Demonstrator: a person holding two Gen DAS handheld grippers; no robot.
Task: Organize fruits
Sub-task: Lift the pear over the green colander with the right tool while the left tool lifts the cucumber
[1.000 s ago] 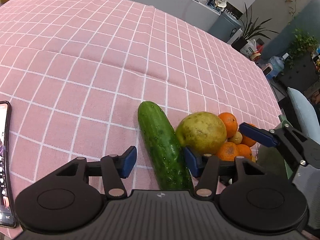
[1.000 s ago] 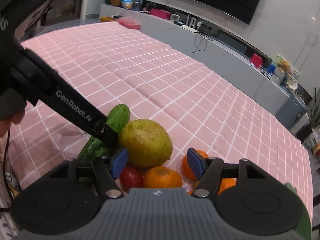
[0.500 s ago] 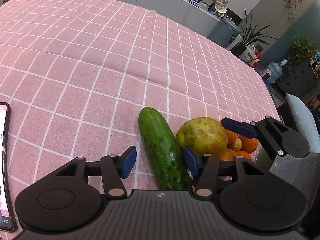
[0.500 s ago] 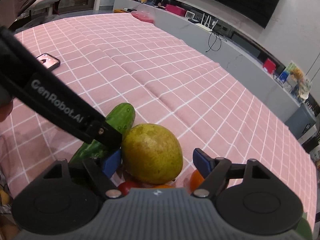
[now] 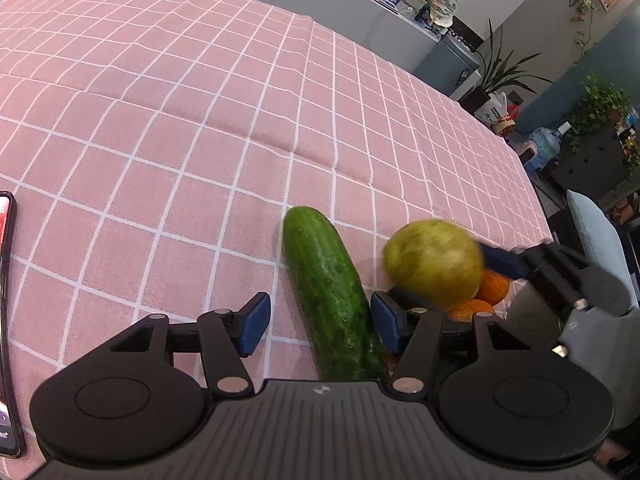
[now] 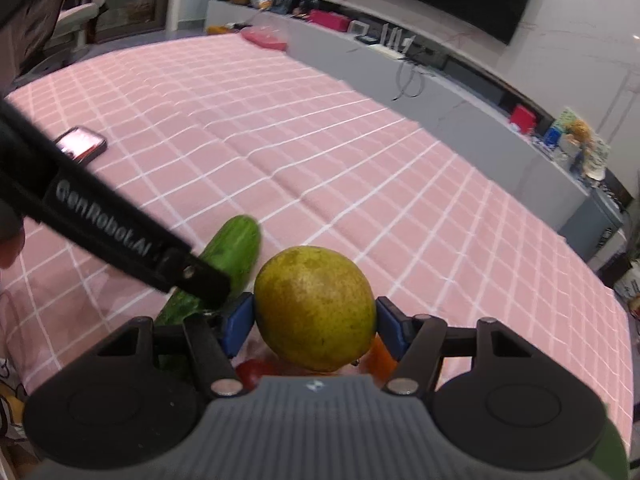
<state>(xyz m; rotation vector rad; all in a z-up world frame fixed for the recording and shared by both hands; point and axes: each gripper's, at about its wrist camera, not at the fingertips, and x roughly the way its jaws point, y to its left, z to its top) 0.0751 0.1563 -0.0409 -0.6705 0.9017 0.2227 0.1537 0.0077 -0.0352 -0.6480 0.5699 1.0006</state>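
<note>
Right tool [image 6: 314, 322] clamps pear [image 6: 316, 312], lifted.
Left tool [image 5: 320, 322] wide open around cucumber [image 5: 330, 288], gripping nothing. Risk: round pear slips, drops onto oranges [image 5: 486, 292].

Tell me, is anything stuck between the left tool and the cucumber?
No. The left tool is open, and the cucumber already lies between its fingers with nothing visible in the gap. The big yellow-green fruit beside it sits in the right tool.
</note>
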